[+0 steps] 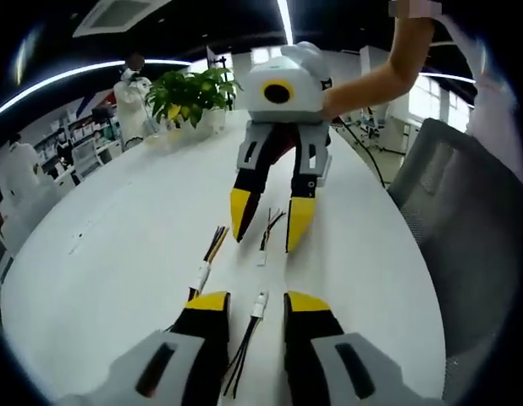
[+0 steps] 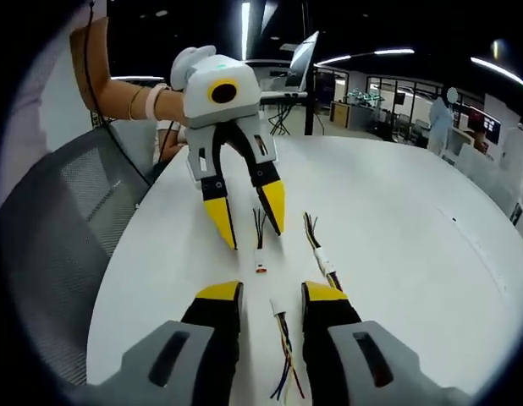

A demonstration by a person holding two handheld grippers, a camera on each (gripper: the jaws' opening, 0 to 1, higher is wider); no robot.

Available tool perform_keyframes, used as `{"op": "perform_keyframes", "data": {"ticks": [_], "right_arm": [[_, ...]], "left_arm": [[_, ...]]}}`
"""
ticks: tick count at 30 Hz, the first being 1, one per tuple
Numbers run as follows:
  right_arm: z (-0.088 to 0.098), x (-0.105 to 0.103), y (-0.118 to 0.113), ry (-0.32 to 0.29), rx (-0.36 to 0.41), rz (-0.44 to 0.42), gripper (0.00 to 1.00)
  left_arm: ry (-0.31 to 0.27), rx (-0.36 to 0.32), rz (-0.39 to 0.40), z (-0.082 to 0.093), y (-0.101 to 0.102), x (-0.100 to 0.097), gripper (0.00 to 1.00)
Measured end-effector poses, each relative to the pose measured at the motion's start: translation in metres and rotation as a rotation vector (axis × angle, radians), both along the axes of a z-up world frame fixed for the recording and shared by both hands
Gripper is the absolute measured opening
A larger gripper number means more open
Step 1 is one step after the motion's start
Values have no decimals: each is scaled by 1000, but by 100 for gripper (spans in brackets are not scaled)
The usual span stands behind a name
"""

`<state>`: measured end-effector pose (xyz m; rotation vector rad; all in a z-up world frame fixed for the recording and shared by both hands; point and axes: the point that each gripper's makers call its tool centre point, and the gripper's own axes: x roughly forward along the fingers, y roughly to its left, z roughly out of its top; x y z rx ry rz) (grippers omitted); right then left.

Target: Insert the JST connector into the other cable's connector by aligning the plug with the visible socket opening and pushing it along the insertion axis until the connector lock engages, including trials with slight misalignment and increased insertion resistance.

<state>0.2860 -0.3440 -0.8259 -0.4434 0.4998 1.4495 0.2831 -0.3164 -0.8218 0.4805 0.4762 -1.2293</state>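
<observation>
Three short cables lie on the white table (image 1: pixel 118 254). One cable with a white connector (image 1: pixel 260 304) lies between the open jaws of my left gripper (image 1: pixel 258 301); the right gripper view shows the same connector (image 2: pixel 260 260) just in front of the left gripper (image 2: pixel 249 222). A second cable's white connector (image 2: pixel 278 306) rests between the open jaws of my right gripper (image 2: pixel 272 292), and its connector (image 1: pixel 264 250) appears under the right gripper (image 1: pixel 270 224) in the left gripper view. Neither gripper touches a cable. The two grippers face each other, connectors apart.
A third cable (image 1: pixel 202 272) with a white connector lies beside the others, also seen as the third cable (image 2: pixel 322 258). A grey mesh chair (image 1: pixel 465 220) stands at the table's edge. A potted plant (image 1: pixel 194 93) sits at the far end.
</observation>
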Motion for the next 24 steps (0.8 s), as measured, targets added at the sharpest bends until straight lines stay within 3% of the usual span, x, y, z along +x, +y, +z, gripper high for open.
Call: {"op": "perform_keyframes", "data": {"ticks": [24], "right_arm": [[-18,0,-6,20,-25,-50,12]], "left_arm": [[10,-2,-5,-21,3,-3,8]]}}
